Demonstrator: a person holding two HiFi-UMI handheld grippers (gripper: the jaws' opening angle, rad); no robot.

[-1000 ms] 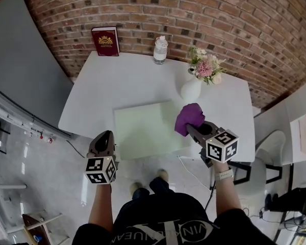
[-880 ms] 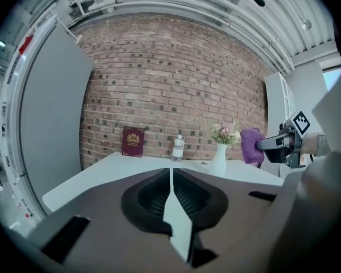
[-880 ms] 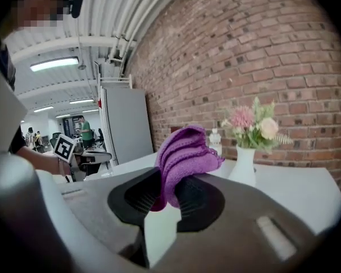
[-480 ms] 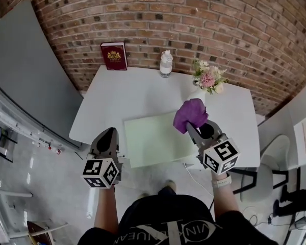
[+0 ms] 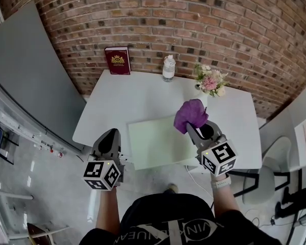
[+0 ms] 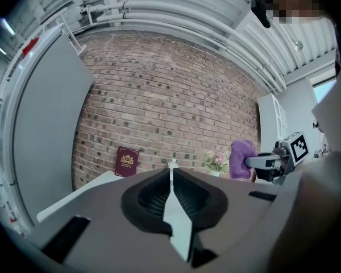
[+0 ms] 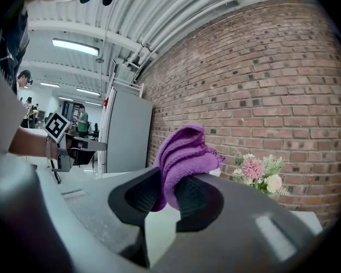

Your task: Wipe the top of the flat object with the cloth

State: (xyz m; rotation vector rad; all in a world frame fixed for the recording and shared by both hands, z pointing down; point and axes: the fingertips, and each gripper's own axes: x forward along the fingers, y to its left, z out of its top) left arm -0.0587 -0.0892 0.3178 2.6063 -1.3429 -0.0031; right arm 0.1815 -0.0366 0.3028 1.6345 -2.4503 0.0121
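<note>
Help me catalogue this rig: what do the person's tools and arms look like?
The left tool and right tool are grey, tapered bodies with black ribbed pads; each carries a white cube of black square markers. The person wears a black top and a pale right wristband.

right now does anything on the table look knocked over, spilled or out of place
Nothing stands out. The red book, bottle and vase of flowers stand upright, the pale green board lies flat, and the purple cloth is bunched in the right gripper.

Black T-shirt [image 5: 166,219] with pale lettering, white wristband [image 5: 222,181] on right wrist
</note>
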